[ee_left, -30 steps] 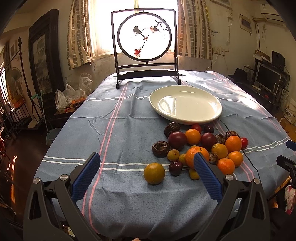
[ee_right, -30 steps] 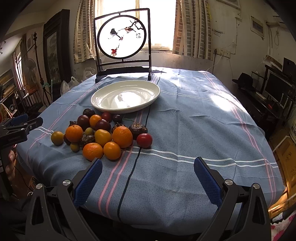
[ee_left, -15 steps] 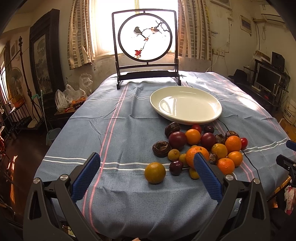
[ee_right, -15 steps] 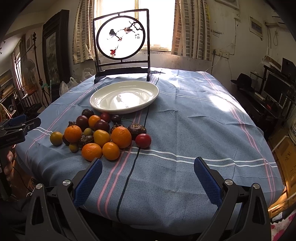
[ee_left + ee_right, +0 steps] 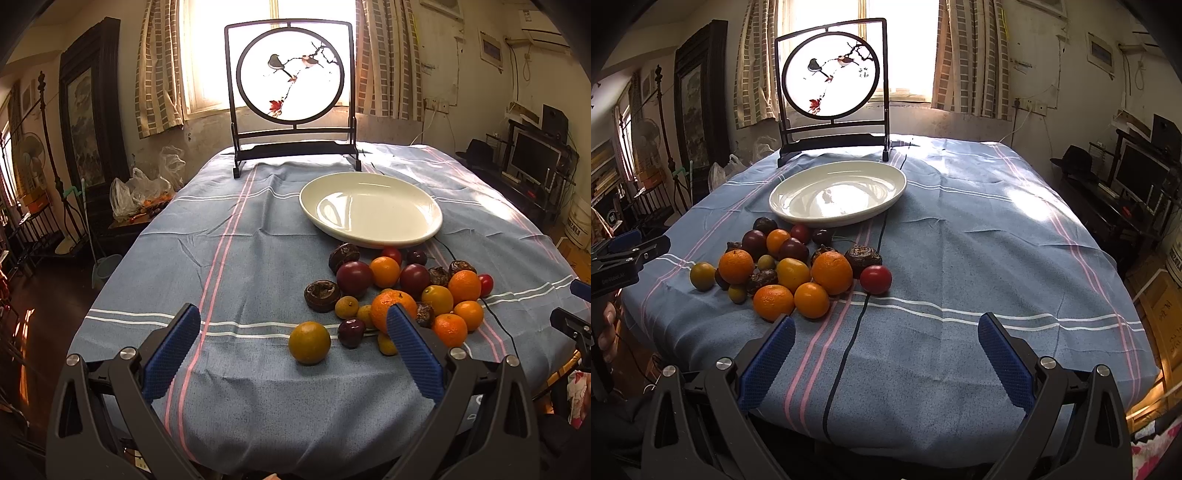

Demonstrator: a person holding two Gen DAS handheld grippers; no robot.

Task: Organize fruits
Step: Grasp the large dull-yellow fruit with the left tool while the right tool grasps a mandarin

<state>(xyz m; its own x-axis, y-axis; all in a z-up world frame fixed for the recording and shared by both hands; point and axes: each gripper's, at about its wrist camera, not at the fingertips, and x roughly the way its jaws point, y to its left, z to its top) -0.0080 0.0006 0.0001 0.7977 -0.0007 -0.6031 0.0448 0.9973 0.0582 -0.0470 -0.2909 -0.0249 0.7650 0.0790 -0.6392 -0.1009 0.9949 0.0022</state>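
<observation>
Tongs both spread wide, gripping nothing: left gripper (image 5: 293, 349) low over the near cloth edge, right gripper (image 5: 886, 358) likewise, neither touching fruit. Just ahead of the left gripper, between its fingers, a lone yellow-orange fruit (image 5: 309, 342); beyond and toward its right finger, the fruit heap (image 5: 402, 291) — oranges, dark plums, brown wrinkled pieces, a red tomato at the far side. Ahead-left of the right gripper, that same heap (image 5: 790, 266), nearest two oranges just past its left finger. Further out, past the heap, white plate (image 5: 314, 206) bare, touching no fruit visibly; behind it a framed bird screen (image 5: 291, 75) against the window. Black cable (image 5: 864, 306) running under the heap's edge toward the near side.

Best approach, by judgement: take the lone fruit first with the left — clear on all sides; centre the pads across its widest part, close gently, lift straight up before carrying over the heap to the plate. Round fruit likely to roll if nudged off-centre.

Against a second ago: right-wrist view drawn nearer the heap and plate, left-wrist view nearly unchanged; fruit unmoved, fingers equally wide.
</observation>
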